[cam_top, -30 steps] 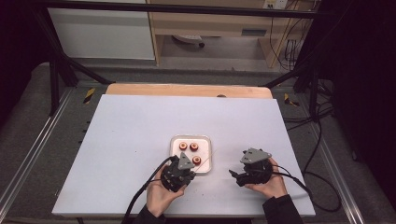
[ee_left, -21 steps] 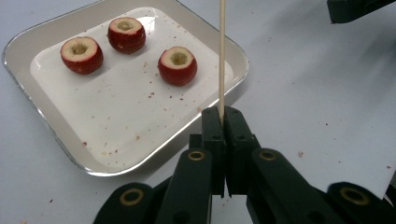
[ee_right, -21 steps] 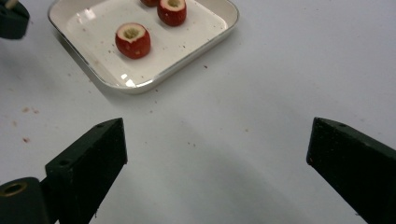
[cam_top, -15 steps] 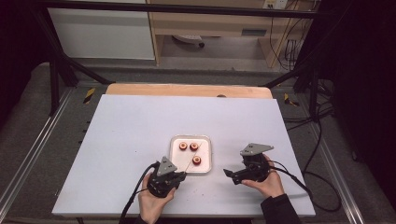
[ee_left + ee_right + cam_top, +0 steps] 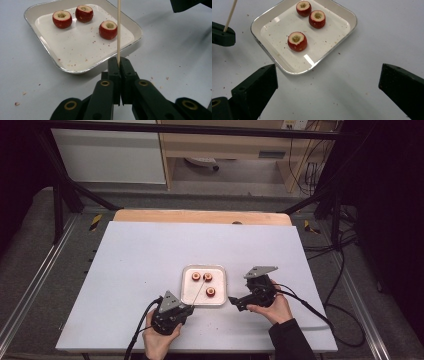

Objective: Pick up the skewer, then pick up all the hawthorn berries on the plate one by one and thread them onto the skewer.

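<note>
A person at a white worktop [image 5: 130,270] works two hand-held grippers beside a shallow tray [image 5: 186,292] holding three cored red fruits. The left gripper [image 5: 119,65] has its jaws pressed together on the lower end of a thin wooden skewer [image 5: 118,30], which rises from the jaws and slants over the tray's near corner, its shaft passing just beside the nearest fruit [image 5: 108,30] without touching it. The other two fruits [image 5: 62,19] sit side by side toward the tray's far edge. The right gripper [image 5: 327,82] hangs over the worktop just off the tray's right rim, its jaws having just swung wide apart with nothing between them, facing the tray.

The likely next step is to steady a fruit with the right gripper while the skewer is pushed through its hollow core. Several things could spoil that. The skewer is held at its very end, so any sideways load at the tip may bend or snap it, or twist it out of the jaws. A point that misses the hole could skid off the glossy skin and roll the fruit across the slick tray. The right gripper's jaws, closed too hard, could crush the soft, hollowed fruit; closed too lightly, they would let it spin. Pressing on the tray's rim could tip or slide the tray on the worktop.
</note>
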Action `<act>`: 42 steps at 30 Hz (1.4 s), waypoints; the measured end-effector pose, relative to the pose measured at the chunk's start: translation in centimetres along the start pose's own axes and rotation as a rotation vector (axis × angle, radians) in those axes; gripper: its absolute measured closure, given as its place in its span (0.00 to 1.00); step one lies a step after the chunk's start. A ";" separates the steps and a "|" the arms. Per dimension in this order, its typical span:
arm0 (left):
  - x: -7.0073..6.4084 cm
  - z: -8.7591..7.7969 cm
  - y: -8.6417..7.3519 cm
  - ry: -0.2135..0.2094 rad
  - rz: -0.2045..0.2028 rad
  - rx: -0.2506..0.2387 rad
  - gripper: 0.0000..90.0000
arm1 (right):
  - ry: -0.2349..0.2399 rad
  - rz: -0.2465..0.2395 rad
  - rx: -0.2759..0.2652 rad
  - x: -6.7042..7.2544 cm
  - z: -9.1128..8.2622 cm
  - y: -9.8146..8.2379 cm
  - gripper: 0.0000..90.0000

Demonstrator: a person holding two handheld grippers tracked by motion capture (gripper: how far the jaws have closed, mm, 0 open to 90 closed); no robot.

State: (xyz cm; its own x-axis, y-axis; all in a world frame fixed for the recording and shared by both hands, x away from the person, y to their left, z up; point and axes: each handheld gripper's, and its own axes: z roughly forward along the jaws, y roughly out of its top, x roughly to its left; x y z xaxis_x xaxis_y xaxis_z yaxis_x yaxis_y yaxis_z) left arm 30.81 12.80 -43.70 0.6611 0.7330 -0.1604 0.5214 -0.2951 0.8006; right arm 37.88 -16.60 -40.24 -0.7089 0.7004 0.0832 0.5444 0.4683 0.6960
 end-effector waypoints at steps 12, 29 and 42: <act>0.3 -0.1 -0.6 0.003 -0.004 -0.009 0.98 | -0.004 0.013 0.056 0.9 1.9 2.1 0.03; 1.0 -0.7 -0.8 0.006 0.006 -0.024 0.98 | 0.018 0.017 0.111 1.9 4.3 5.1 0.08; 1.3 -0.9 -1.0 0.001 0.002 -0.020 0.98 | 0.064 -0.012 0.259 2.8 6.7 7.0 0.27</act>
State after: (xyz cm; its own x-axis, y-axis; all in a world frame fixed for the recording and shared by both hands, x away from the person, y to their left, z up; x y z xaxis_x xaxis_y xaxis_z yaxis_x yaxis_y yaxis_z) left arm 30.67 14.62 -44.17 0.6615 0.7332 -0.1576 0.5091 -0.2847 0.8123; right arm 42.71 -7.77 -39.95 -0.7382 0.6626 0.1263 0.6266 0.6044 0.4920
